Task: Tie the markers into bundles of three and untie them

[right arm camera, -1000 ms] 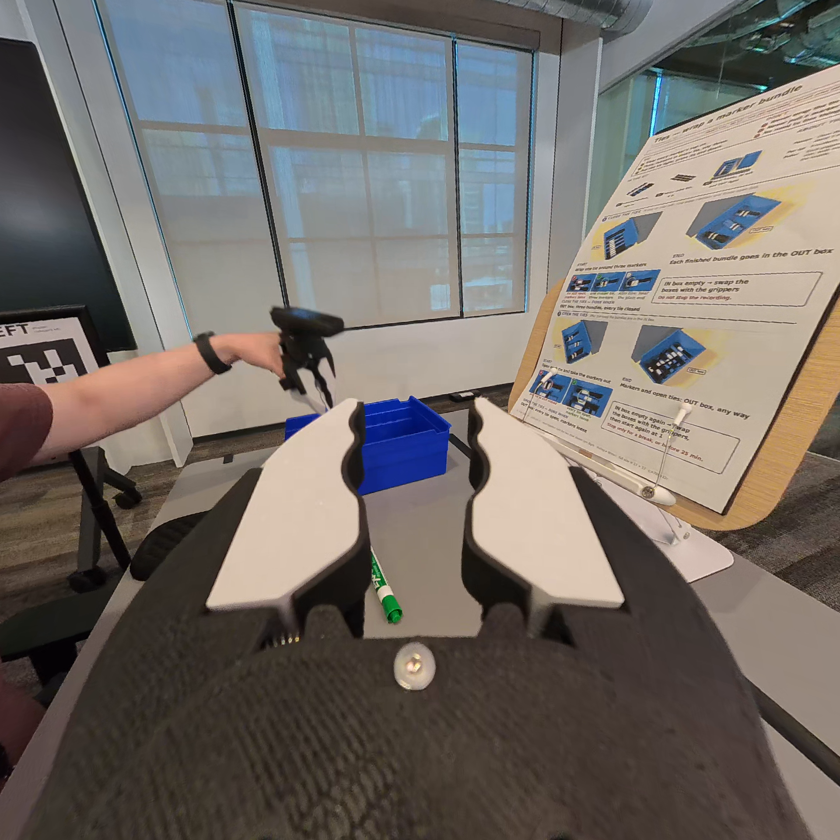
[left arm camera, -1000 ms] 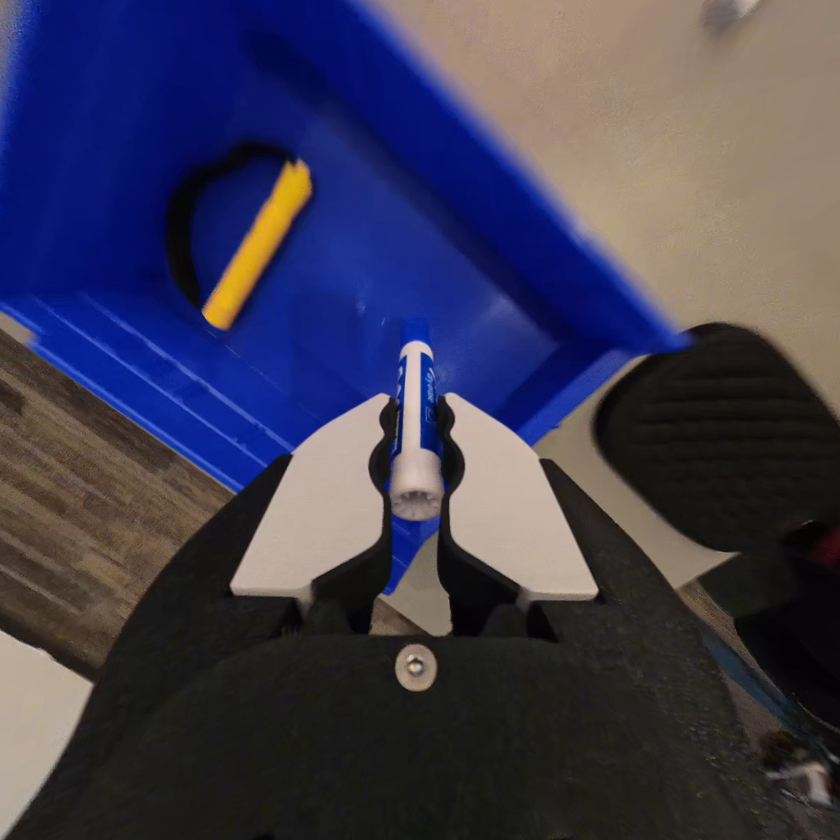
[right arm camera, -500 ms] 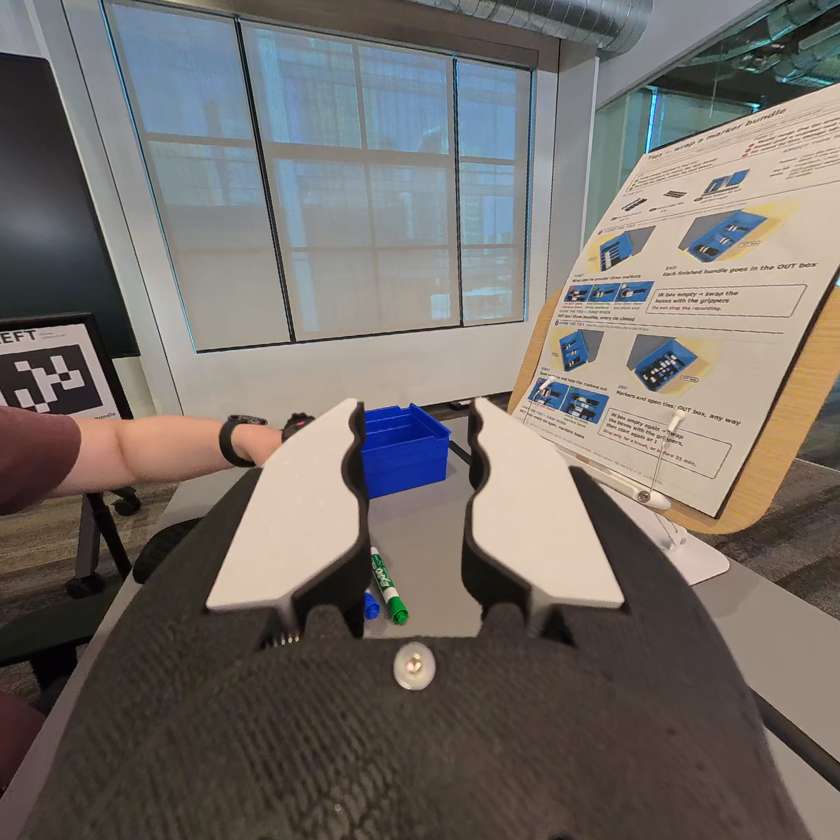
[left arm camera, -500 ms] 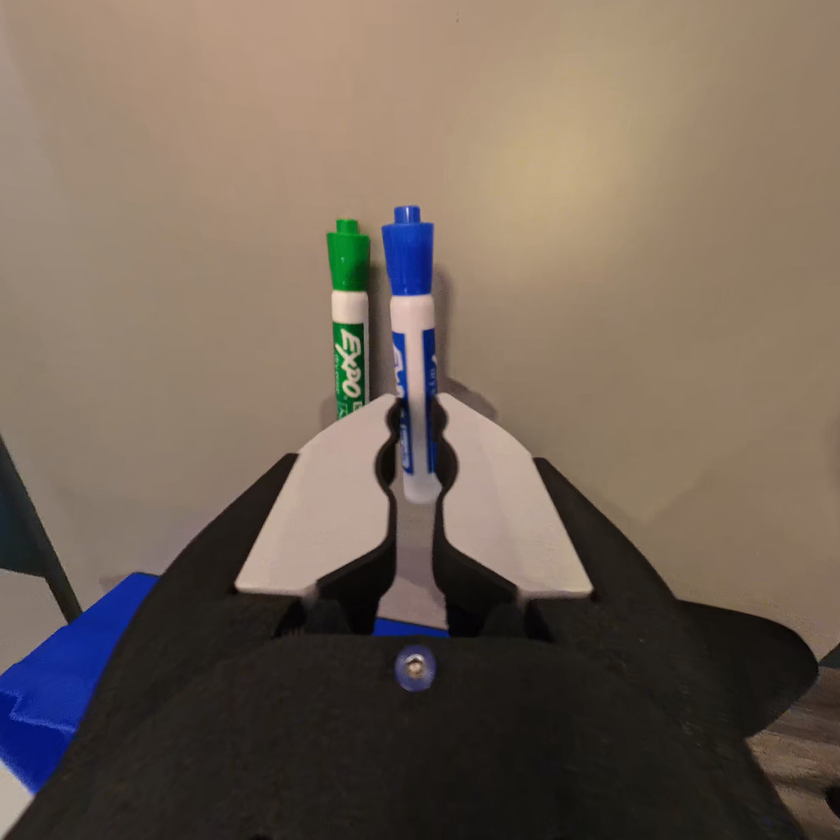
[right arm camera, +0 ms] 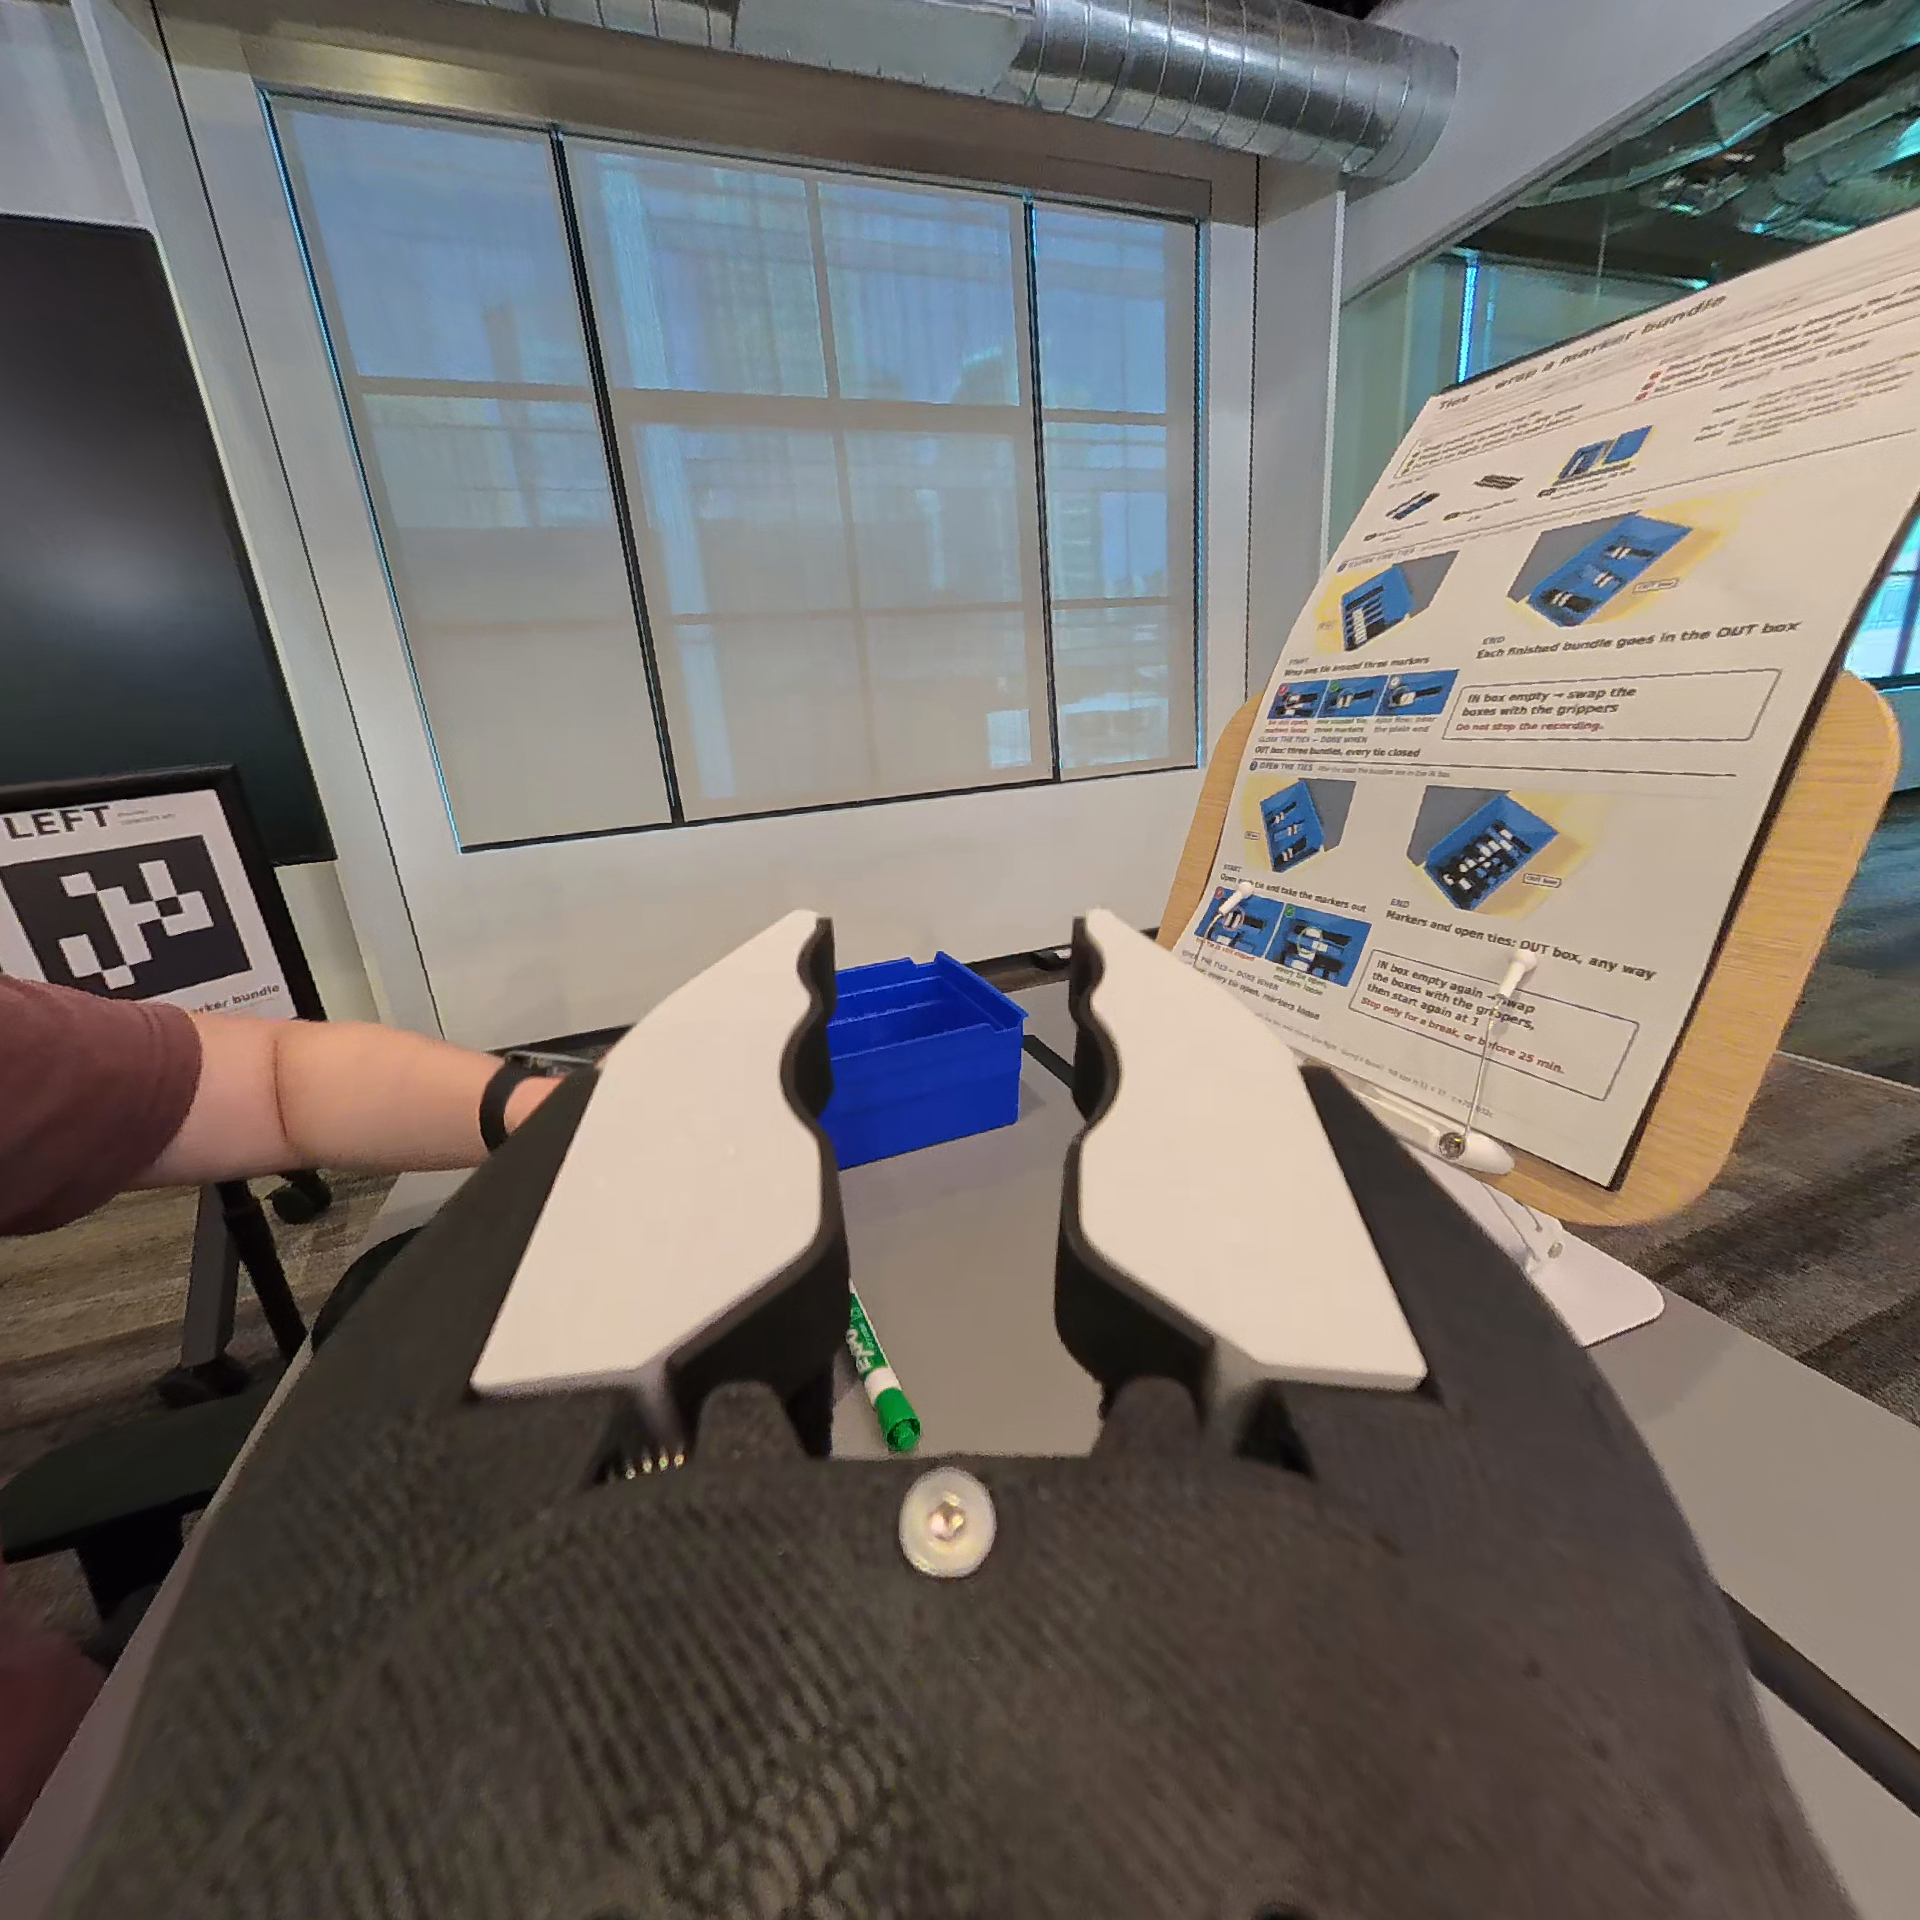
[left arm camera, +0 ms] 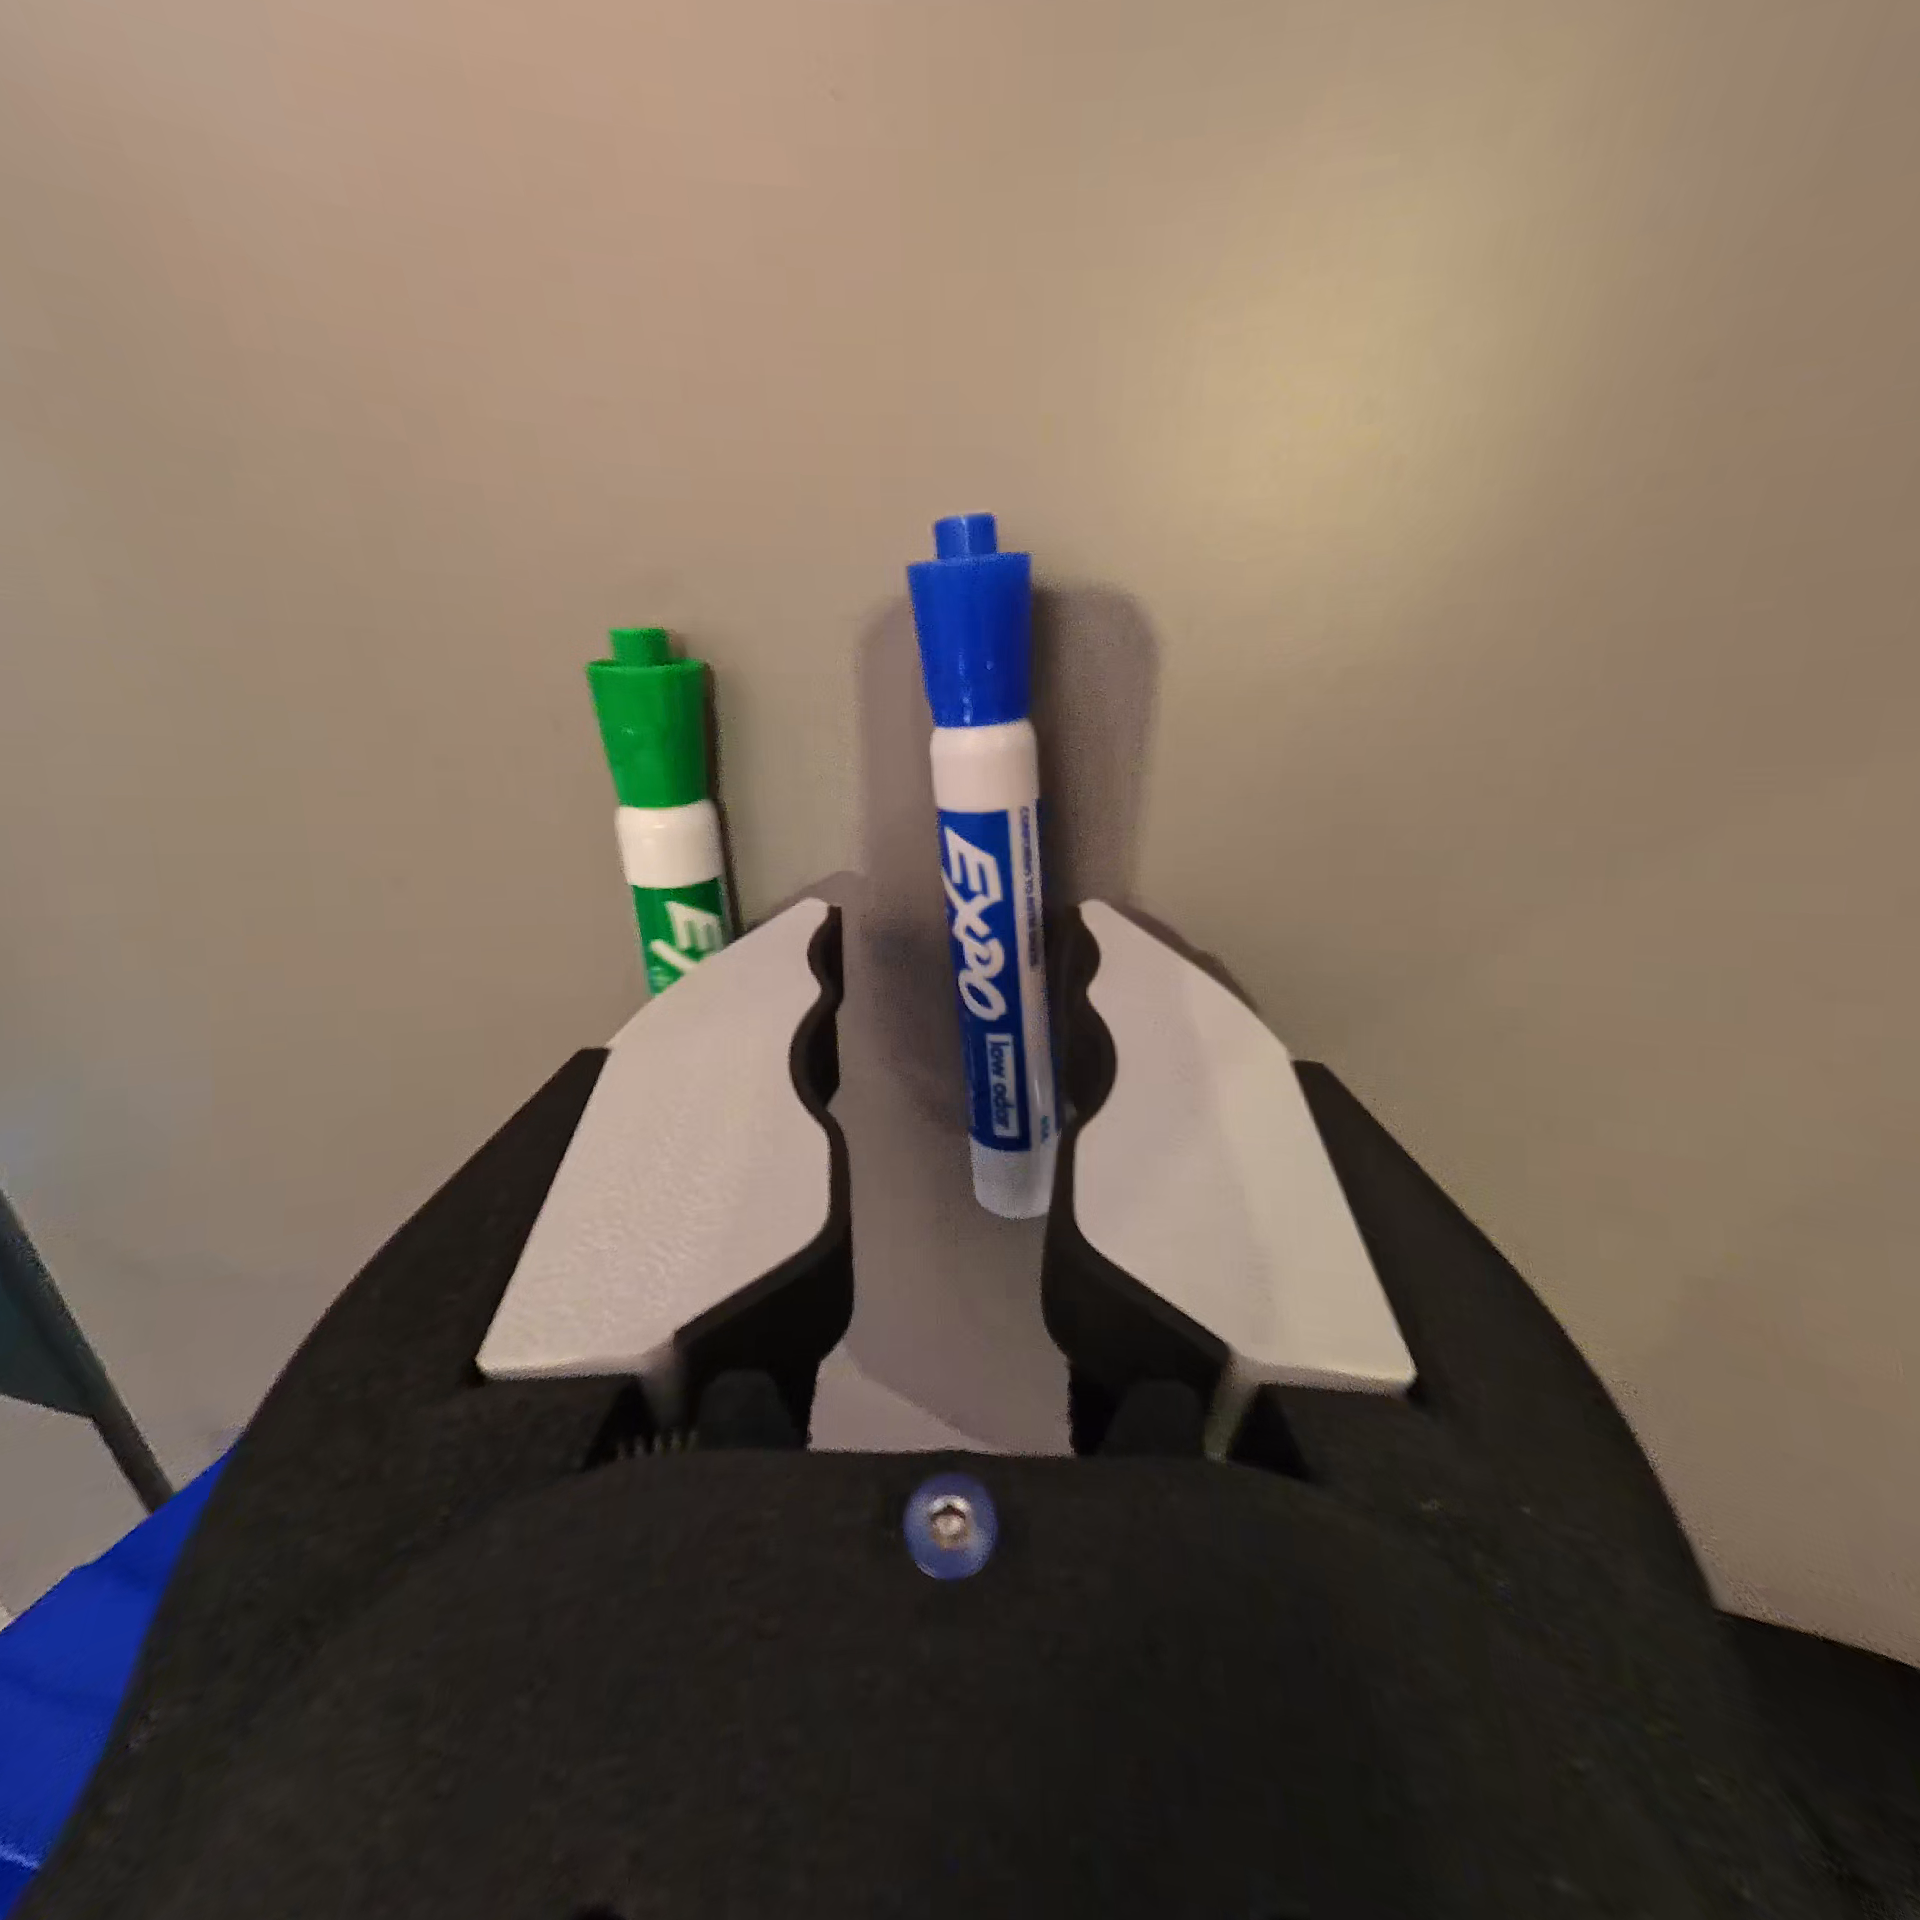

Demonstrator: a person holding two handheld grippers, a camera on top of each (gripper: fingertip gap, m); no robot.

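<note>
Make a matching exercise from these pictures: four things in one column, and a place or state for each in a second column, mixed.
Things:
1. blue marker
2. green marker
3. blue bin
4. left gripper

Places or states:
A. at the far end of the table
B. open
C. on the table between open gripper fingers
D. partly hidden by a gripper finger

Pairs: 1-C, 2-D, 3-A, 4-B

Two handheld grippers of identical build: left gripper (left arm camera: 951,997) and right gripper (right arm camera: 948,1023), each with pale grey, flat-topped fingers (left arm camera: 686,1132) edged by wavy black inner pads, set in a coarse-textured black body (right arm camera: 935,1714) fastened by one round silver screw (right arm camera: 947,1524). On the left arm, a dark maroon sleeve (right arm camera: 83,1101) and a black wristband (right arm camera: 504,1101).
</note>
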